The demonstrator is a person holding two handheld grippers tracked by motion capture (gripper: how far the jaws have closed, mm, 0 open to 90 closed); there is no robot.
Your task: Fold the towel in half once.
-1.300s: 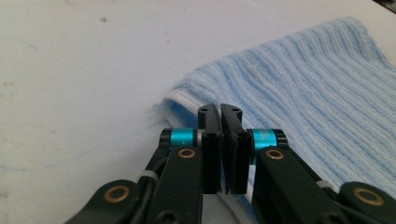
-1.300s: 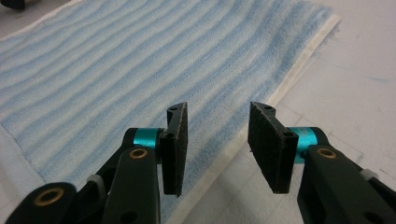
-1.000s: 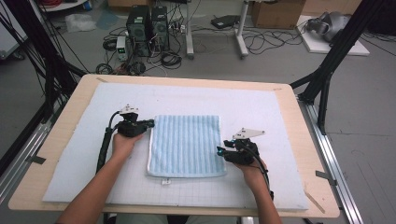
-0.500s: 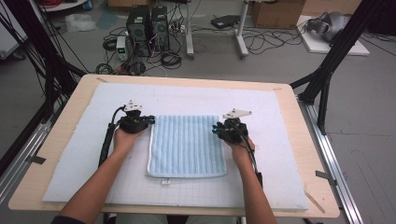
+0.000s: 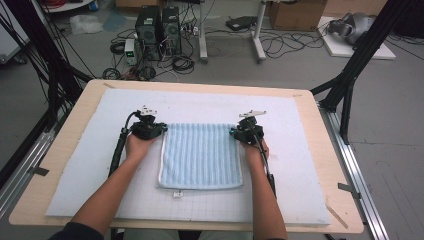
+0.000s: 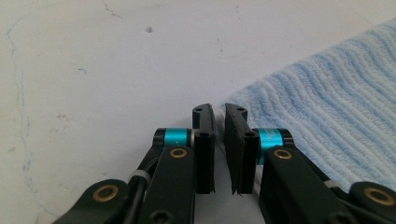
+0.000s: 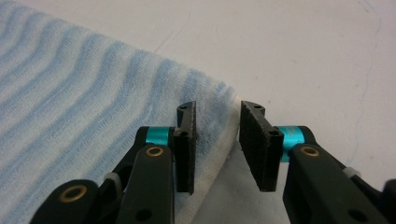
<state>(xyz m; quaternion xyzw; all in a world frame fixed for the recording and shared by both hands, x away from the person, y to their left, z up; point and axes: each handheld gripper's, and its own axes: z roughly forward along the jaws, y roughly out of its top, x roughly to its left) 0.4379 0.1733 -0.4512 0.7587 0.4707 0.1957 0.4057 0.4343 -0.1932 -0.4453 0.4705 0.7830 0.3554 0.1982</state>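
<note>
1. In the high view, two forearms come up from the bottom edge. The left hand (image 5: 136,146) sits left of centre. The right hand (image 5: 254,151) sits right of centre. Each hand holds one gripper, pointing toward the top of the frame.
2. One towel (image 5: 201,155), light blue with ribbed stripes, lies flat at mid-frame between the two hands. It lies on the white mat (image 5: 300,165). A small white tag juts from its near edge.
3. The left gripper (image 5: 148,128) sits at the towel's upper-left corner. The right gripper (image 5: 246,131) sits at its upper-right corner.
4. In the left gripper view, the left gripper (image 6: 218,122) has its jaws narrow, with a thin slit between the pads. They have just opened a little. The towel (image 6: 327,112) fills the right half of that frame. Its corner lies just past the right jaw's tip. I cannot tell whether any cloth is pinched.
5. In the right gripper view, the right gripper (image 7: 218,122) has its jaws partly apart and has just opened a little. The towel (image 7: 84,107) spreads across the left of the frame. Its white-hemmed corner lies between the jaws. The left pad lies over the cloth and the right pad stands clear of it.
6. Count: one towel, two grippers, two hands, one mat and one wooden table (image 5: 340,155).
7. Past the table's far edge, the floor holds computer towers (image 5: 157,27) and loose cables.
</note>
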